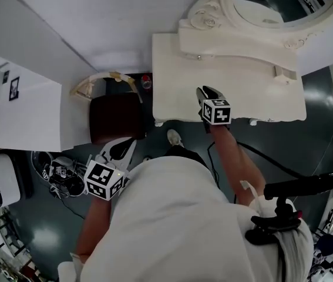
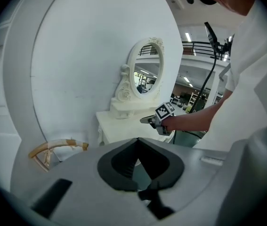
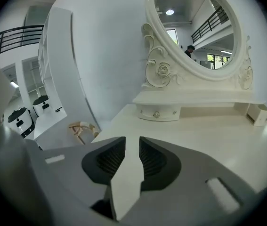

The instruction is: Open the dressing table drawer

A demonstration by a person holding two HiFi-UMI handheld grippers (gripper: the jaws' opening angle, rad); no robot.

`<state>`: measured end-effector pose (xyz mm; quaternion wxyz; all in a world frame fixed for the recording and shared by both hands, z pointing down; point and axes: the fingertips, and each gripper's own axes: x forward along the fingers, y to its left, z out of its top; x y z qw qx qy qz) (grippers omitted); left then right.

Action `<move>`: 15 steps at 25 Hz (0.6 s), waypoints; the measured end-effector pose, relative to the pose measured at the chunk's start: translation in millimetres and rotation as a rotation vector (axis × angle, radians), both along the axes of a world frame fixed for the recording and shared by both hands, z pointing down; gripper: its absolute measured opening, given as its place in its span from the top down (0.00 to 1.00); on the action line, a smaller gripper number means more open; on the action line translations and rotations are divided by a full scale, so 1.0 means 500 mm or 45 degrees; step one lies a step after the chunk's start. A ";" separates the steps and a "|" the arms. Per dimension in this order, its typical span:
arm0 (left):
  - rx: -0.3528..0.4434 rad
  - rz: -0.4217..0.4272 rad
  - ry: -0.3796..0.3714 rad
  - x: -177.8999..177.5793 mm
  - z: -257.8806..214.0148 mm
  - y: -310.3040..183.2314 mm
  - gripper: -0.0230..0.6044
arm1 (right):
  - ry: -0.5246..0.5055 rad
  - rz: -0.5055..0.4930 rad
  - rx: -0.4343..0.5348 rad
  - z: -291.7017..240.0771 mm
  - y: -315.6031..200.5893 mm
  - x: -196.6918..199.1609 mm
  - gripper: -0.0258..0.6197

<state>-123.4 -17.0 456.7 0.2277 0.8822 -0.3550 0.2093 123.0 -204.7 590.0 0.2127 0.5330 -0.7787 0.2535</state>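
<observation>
The white dressing table (image 1: pixel 242 96) stands against the wall under an oval mirror (image 1: pixel 272 2). A small drawer with a round knob (image 3: pixel 156 114) sits in the shelf below the mirror. Any drawer in the table's front is hidden from above. My right gripper (image 1: pixel 205 90) hovers over the tabletop near its front edge, aimed at the mirror. Its jaws (image 3: pixel 132 138) are open with nothing between them. My left gripper (image 1: pixel 126 143) is off the table's left end, over the floor by the stool. Its fingertips (image 2: pixel 137 139) meet, and nothing is held.
A stool with a dark seat (image 1: pixel 114 117) and a cream curved back (image 1: pixel 104 81) stands left of the table. A white cabinet (image 1: pixel 19 110) is further left, with cables (image 1: pixel 60 172) on the floor. A small white box (image 1: pixel 283 72) sits at the tabletop's right.
</observation>
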 end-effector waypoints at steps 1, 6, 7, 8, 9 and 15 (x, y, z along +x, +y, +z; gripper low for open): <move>0.001 -0.013 -0.006 0.006 -0.002 -0.017 0.96 | -0.006 0.002 -0.005 0.007 -0.027 0.007 0.81; -0.003 -0.071 -0.039 0.036 -0.004 -0.089 0.96 | -0.033 0.018 -0.028 0.042 -0.145 0.033 0.79; -0.006 -0.082 -0.044 0.042 -0.005 -0.100 0.96 | -0.040 0.025 -0.033 0.049 -0.166 0.039 0.78; -0.009 -0.095 -0.049 0.046 -0.006 -0.109 0.96 | -0.048 0.031 -0.038 0.055 -0.185 0.044 0.77; -0.011 -0.110 -0.054 0.049 -0.007 -0.117 0.96 | -0.057 0.038 -0.044 0.061 -0.203 0.048 0.77; -0.036 -0.203 -0.073 0.053 -0.007 -0.151 0.96 | -0.097 0.070 -0.089 0.095 -0.280 0.071 0.75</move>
